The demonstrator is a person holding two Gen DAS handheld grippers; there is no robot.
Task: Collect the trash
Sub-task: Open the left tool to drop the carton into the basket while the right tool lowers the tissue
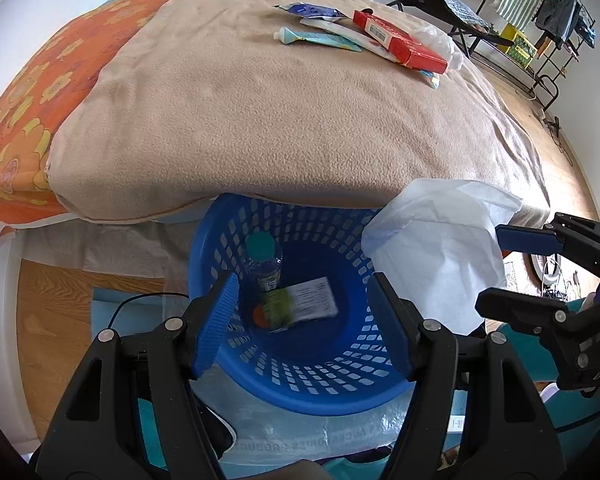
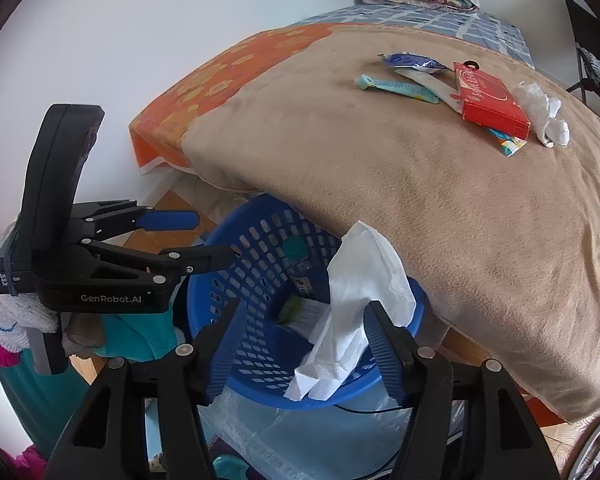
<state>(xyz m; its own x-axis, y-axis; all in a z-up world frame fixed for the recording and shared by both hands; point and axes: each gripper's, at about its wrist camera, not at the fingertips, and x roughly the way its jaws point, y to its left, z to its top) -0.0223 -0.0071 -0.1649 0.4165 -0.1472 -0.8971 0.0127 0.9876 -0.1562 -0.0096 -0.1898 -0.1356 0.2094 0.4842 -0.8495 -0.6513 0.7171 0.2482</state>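
Both tongs hover over a blue basket (image 1: 300, 380) wedged at the foot of a tan-blanketed bed (image 1: 260, 120). Left gripper (image 1: 304, 320) stands wide open and empty above the basket. Right gripper (image 2: 300, 344) is spread wide too, a white tissue (image 2: 360, 280) draped against its right finger (image 2: 384, 352) at about 1 o'clock, not pinched, hanging over the basket's rim. Inside the basket lie a plastic bottle (image 1: 266, 268) and a paper slip (image 1: 314, 298). On the blanket at 1 o'clock wait a red box (image 2: 488, 98), a teal tube (image 2: 400, 86), a blue wrapper (image 2: 412, 60) and crumpled tissue (image 2: 544, 116).
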